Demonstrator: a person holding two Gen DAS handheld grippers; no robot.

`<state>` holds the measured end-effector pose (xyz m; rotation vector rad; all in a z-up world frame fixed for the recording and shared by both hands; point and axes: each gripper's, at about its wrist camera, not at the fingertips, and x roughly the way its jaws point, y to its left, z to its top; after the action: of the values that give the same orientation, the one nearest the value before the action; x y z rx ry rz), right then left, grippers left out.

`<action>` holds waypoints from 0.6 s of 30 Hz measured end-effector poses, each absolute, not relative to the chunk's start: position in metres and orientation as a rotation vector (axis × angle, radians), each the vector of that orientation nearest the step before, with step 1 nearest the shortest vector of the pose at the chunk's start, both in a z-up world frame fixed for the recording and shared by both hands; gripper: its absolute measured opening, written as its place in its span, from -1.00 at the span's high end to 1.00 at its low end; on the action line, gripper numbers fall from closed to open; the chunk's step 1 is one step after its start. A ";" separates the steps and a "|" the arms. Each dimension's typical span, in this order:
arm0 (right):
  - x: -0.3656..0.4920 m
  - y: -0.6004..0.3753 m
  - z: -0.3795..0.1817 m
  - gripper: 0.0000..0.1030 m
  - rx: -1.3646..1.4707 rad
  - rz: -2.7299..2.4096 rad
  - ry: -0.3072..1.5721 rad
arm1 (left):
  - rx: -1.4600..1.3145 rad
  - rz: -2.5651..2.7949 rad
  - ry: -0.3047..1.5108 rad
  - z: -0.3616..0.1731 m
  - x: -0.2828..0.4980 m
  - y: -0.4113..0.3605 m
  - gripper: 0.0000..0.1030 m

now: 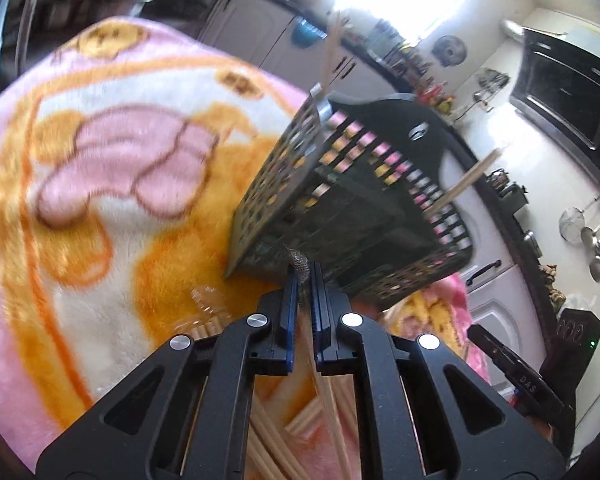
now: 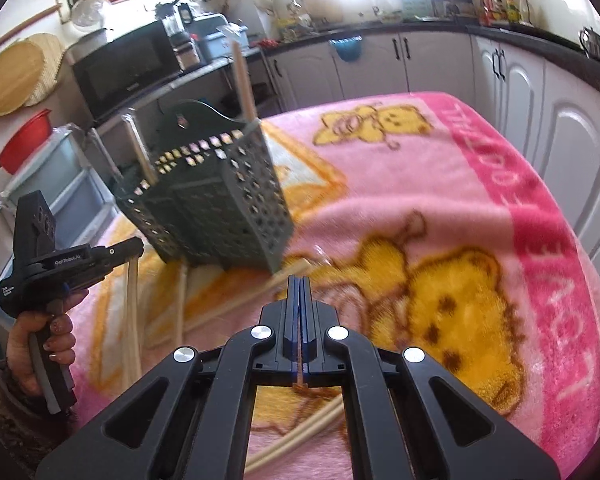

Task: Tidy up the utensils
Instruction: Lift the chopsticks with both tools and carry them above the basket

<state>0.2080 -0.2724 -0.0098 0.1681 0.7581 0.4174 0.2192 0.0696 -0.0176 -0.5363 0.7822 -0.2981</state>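
Two chopsticks (image 1: 328,392) are pinched, one per gripper: left gripper (image 1: 303,280) clamped on a stick with a patterned tip, right gripper (image 2: 299,284) closed on a thin stick. Black perforated caddy (image 2: 212,208) stands mid-blanket (image 2: 420,184), just ahead, already holding sticks. Loose chopsticks (image 2: 132,320) lie near the blanket's near edge. Risk: thin grip lets sticks pivot, miss the caddy, or tip it on soft fabric.

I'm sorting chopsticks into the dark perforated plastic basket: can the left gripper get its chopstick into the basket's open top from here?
Probably yes. The left gripper, jaws shut on a wooden chopstick, sits just before the dark perforated plastic basket. Nothing blocks the open top, though two chopsticks already stand inside.
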 end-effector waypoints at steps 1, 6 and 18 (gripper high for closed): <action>0.207 -0.271 -0.006 0.98 0.167 0.424 0.749 | -0.532 -0.302 0.771 -0.013 0.217 0.070 0.93; 0.194 -0.260 0.016 0.98 0.151 0.460 0.686 | -0.519 -0.335 0.705 0.013 0.204 0.062 0.94; 0.171 -0.237 0.064 0.99 0.087 0.527 0.548 | -0.484 -0.409 0.577 0.065 0.190 0.050 0.94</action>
<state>0.1708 -0.2367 0.0641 0.0867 0.5479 0.5268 0.1898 0.0498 0.0648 -0.4843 0.5772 -0.4091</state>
